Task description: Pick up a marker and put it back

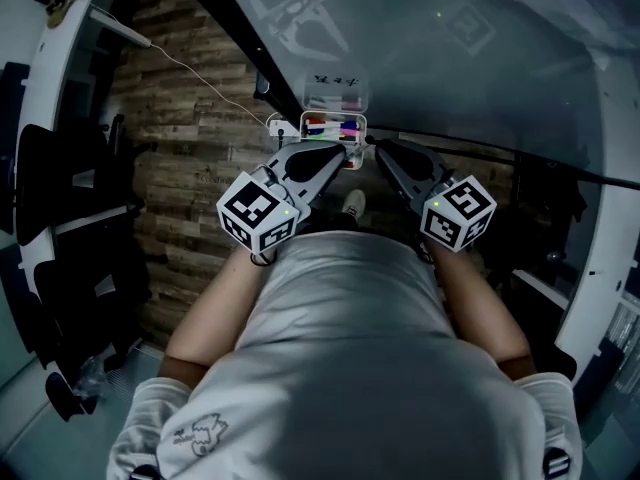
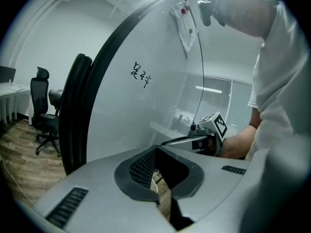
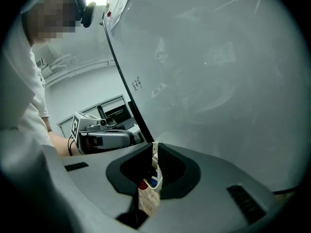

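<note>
Both grippers point forward at a small clear plastic tray [image 1: 304, 128] fixed at the lower edge of a glossy grey whiteboard [image 1: 480, 78]. The markers [image 1: 335, 126] lie side by side in that tray, slim sticks in red, green, blue, pink and black, and none has been lifted out.

The left gripper [image 1: 343, 155] tapers to a smooth grey wedge whose tip sits just beside the tray's front rim. In the left gripper view its jaws are drawn together, with only a thin slit left between the dark, finely ribbed pads. Only a strip of floor shows through the slit, and nothing is gripped.

The right gripper [image 1: 380, 150] stands close on the tray's right side, near the left one but apart from it. Its jaws are likewise pressed nearly closed and hold nothing. Through their narrow gap the right gripper view shows the tray's pale wall and the rounded red and blue ends of two markers beyond the tips, not between the pads.

The board's surface is shiny enough to mirror the grippers' marker cubes, and it is edged by a thick black curved frame [image 2: 77, 110]. A small black scribble [image 2: 140, 74] marks the board above the tray. Below lies a wood-plank floor [image 1: 190, 138], rough-grained and striped, with a black office chair [image 2: 43, 110] standing well off to the left. The person's soft, pale T-shirt [image 1: 350, 348] fills the lower part of the head view, with bare forearms reaching out to each handle.
</note>
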Motion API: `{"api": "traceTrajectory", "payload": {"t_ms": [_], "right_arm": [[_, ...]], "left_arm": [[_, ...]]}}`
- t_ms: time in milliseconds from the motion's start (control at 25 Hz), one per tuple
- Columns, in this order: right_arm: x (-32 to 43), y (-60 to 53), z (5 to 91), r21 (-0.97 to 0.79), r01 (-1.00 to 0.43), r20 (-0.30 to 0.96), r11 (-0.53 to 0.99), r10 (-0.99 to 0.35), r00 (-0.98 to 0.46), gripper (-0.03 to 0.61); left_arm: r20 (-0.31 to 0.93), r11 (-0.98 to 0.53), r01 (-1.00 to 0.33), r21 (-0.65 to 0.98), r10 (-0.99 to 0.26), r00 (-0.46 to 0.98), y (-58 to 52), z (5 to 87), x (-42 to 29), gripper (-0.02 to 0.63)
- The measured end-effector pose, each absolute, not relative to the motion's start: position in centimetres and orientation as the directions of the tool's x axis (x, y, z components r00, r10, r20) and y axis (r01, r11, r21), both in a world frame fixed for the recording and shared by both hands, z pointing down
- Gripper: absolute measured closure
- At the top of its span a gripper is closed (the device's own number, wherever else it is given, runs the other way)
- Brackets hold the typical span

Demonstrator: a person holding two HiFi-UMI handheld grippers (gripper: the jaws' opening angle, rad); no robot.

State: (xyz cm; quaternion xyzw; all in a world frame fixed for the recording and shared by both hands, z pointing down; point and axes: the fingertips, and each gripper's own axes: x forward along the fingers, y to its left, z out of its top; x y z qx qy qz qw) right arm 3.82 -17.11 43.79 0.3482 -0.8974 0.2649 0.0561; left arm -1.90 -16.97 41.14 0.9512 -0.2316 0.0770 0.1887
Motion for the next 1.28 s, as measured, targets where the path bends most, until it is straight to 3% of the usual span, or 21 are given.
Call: {"api": "traceTrajectory", "payload": {"t_ms": [480, 1280], "right_arm": [[3.2, -17.8, 45.6, -0.460, -0.629, 0.319, 0.627, -0.544, -0.776, 0.505], [2.4, -18.3, 47.0, -0.452, -0.623, 0.356, 0.638, -0.512, -0.782, 0.499]], "left_arm": [[0.238, -0.784, -0.507, 0.359, -0.448, 0.862, -17.5, 42.4, -2.2, 0.609], [0.246, -0.773, -0.510, 0.377, -0.447, 0.860, -17.5, 43.1, -2.6, 0.609]]}}
